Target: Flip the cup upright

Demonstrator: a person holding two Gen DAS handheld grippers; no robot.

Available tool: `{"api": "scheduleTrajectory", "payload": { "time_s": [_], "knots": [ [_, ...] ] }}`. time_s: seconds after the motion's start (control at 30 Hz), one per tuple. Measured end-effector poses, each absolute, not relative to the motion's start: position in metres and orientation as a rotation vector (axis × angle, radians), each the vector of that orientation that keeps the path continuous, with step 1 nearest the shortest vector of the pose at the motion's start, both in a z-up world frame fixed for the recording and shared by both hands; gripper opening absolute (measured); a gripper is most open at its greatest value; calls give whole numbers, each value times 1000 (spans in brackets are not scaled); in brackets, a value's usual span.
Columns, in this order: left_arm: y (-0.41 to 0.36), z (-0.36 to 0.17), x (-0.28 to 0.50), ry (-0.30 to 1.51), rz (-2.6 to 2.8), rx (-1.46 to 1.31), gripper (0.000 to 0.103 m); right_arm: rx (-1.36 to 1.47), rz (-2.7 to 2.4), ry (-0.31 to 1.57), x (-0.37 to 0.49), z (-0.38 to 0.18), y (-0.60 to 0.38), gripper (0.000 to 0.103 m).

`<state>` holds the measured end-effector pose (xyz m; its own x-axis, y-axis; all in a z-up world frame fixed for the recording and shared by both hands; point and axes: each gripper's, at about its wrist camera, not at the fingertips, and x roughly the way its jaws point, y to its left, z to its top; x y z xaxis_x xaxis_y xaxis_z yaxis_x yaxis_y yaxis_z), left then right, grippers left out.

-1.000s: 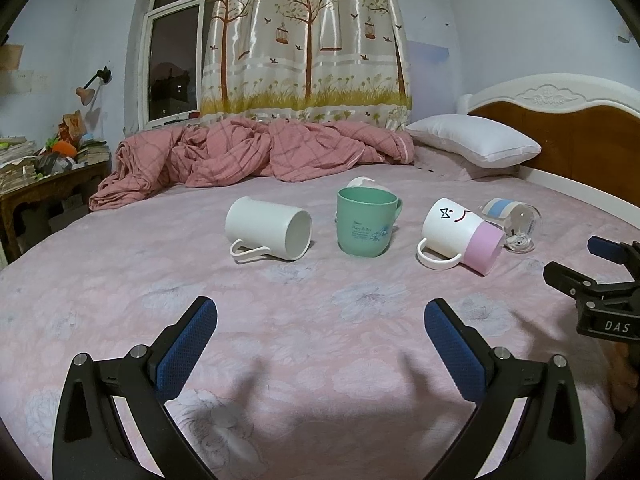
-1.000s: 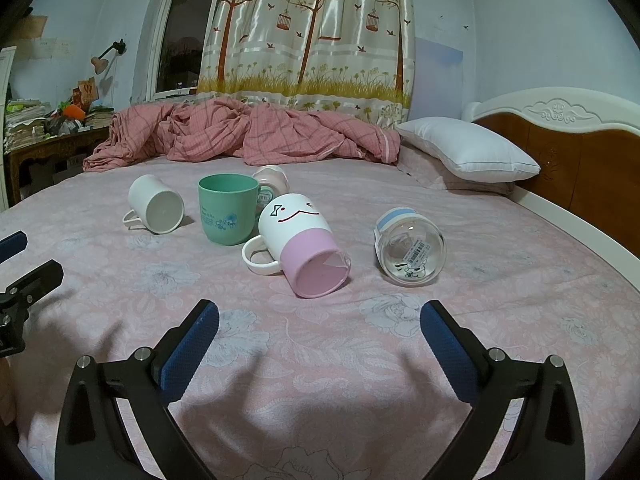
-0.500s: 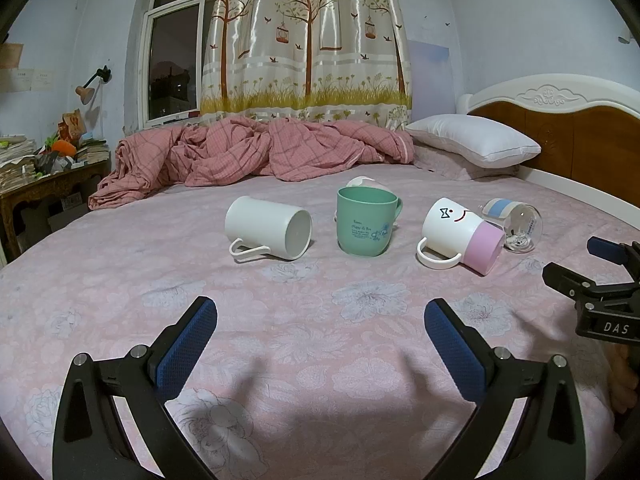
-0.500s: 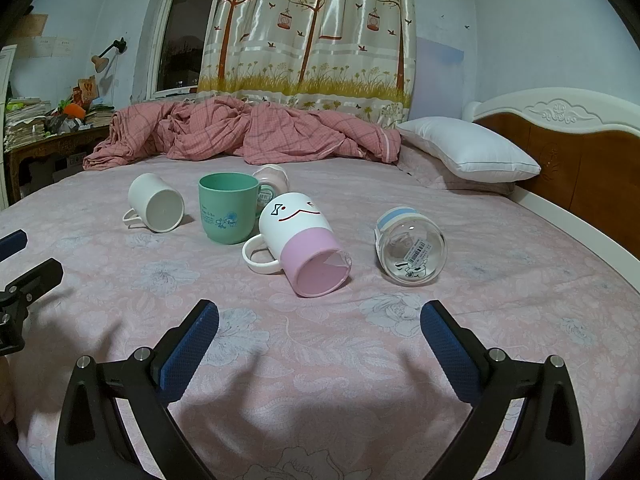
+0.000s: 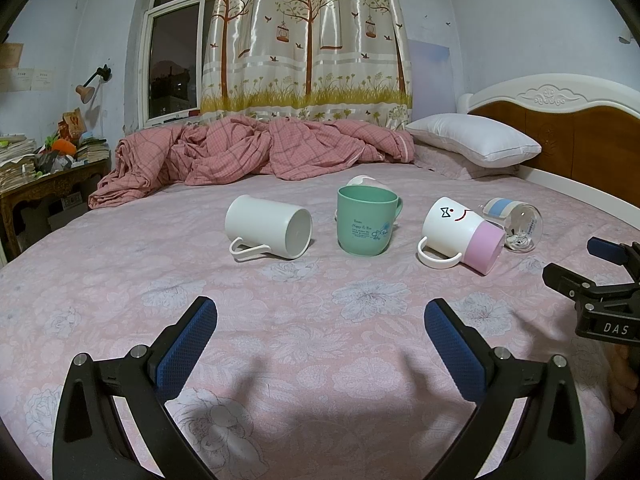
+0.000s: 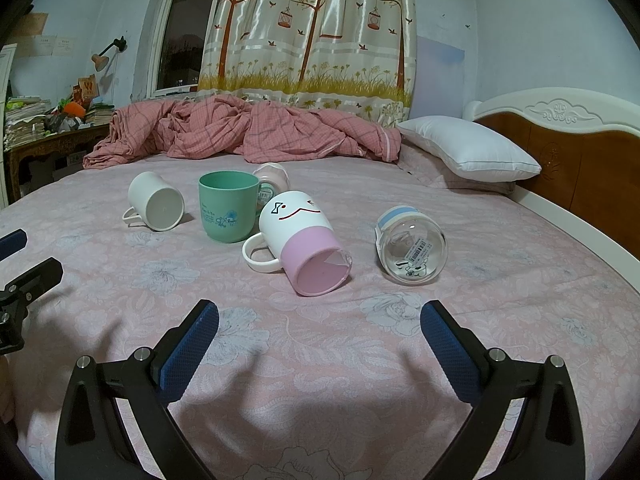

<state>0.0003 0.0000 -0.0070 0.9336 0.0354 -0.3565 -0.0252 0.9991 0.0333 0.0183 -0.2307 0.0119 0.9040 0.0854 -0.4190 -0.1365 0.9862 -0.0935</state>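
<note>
Several cups are on the pink bedspread. A white mug [image 5: 268, 227] [image 6: 157, 206] lies on its side. A green cup [image 5: 366, 220] [image 6: 229, 206] stands upright. A white-and-pink face mug [image 5: 462, 237] [image 6: 302, 240] lies on its side. A clear glass with a blue band [image 5: 516, 223] [image 6: 412, 245] lies on its side. A small pink cup [image 6: 273, 178] lies behind the green one. My left gripper [image 5: 320, 336] is open and empty, short of the cups. My right gripper [image 6: 319, 338] is open and empty, short of the face mug.
A crumpled pink quilt [image 5: 248, 152] lies at the back of the bed. A white pillow [image 5: 472, 146] and wooden headboard [image 5: 580, 136] are on the right. A cluttered desk [image 5: 44, 176] stands at the left. The right gripper shows at the left view's right edge [image 5: 600, 292].
</note>
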Motion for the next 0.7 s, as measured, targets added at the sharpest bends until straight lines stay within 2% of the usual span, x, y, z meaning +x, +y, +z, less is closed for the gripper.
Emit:
{"api": "scheduleTrajectory", "payload": {
  "time_s": [0.7],
  "knots": [
    [3, -12, 3, 365, 34, 18, 103, -121, 123, 453, 26, 1, -234, 102]
  ]
}}
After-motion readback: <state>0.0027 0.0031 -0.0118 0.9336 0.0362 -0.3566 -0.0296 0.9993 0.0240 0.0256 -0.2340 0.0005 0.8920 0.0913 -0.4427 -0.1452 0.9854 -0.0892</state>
